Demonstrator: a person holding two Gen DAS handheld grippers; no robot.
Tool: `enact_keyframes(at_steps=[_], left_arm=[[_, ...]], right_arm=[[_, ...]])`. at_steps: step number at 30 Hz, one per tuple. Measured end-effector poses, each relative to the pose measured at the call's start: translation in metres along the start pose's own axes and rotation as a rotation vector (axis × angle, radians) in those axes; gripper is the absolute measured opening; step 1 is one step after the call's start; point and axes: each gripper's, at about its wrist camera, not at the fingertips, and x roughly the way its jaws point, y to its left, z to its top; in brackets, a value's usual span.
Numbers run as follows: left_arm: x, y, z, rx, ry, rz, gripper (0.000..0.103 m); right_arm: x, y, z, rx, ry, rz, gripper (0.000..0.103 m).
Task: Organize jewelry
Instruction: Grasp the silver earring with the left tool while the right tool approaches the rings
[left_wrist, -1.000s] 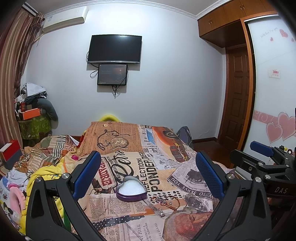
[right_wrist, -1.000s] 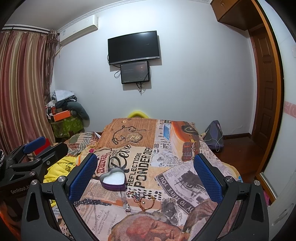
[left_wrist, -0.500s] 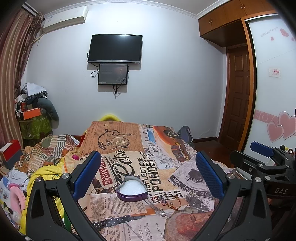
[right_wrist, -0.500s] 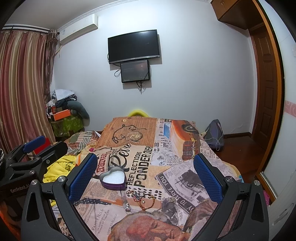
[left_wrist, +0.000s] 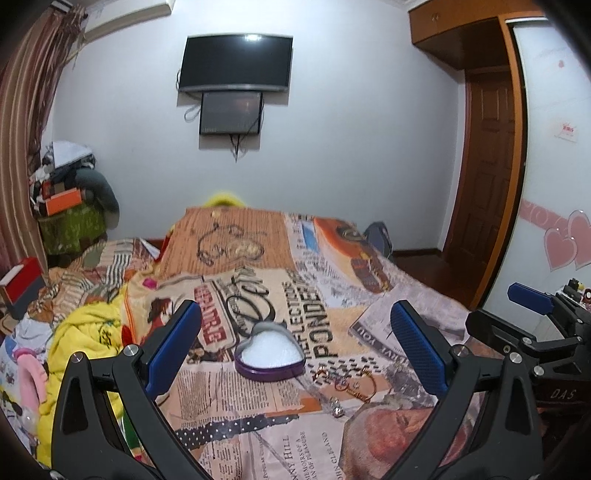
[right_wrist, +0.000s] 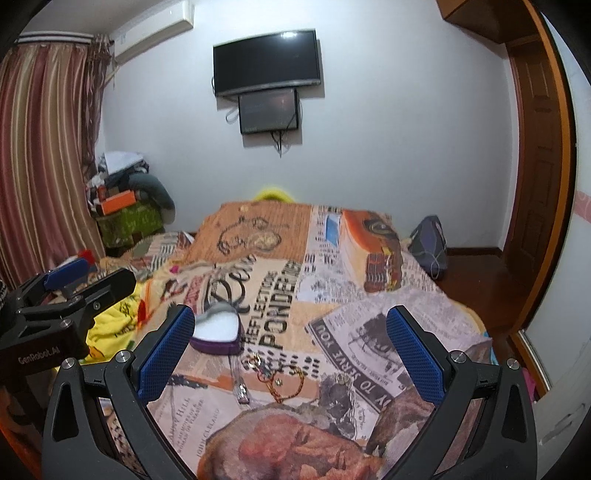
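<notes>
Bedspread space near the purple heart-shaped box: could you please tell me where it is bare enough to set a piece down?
Bare newsprint bedspread lies right of the purple heart-shaped box, beyond the jewelry pile, and behind the box toward the wall. It is crowded just right of the box, among the jewelry, and far left at the yellow cloth.

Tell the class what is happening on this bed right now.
A person holds two sets of tongs, both open and empty, above a bed covered by a newspaper-print blanket. The left tongs frame a purple heart-shaped box with a white lining, open and with no jewelry visible in it. The right tongs point at a small scatter of jewelry beside the box, including a gold chain bracelet and a silver pendant. Nothing has been picked up yet.
</notes>
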Motion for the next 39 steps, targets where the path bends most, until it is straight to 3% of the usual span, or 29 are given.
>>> enact_keyframes(at_steps=[10, 16, 24, 30, 35, 39], left_arm=[[0.060, 0.015, -0.035, -0.008, 0.191, 0.015, 0.103], [0.092, 0.024, -0.061, -0.032, 0.327, 0.004, 0.088], [0.121, 0.019, -0.091, -0.062, 0.463, -0.090, 0.078], [0.136, 0.000, -0.103, -0.033, 0.525, -0.164, 0.058], [0.145, -0.014, -0.112, -0.004, 0.564, -0.219, 0.041], [0.149, -0.024, -0.116, 0.022, 0.578, -0.249, 0.033]], right_arm=[[0.046, -0.011, -0.030, -0.011, 0.179, 0.016, 0.103], [0.068, -0.013, -0.049, -0.035, 0.259, 0.030, 0.101], [0.098, -0.018, -0.072, -0.039, 0.365, 0.098, 0.077], [0.116, -0.022, -0.086, -0.024, 0.440, 0.163, 0.055], [0.124, -0.024, -0.092, -0.017, 0.464, 0.189, 0.044], [0.130, -0.028, -0.092, 0.006, 0.476, 0.220, 0.042]])
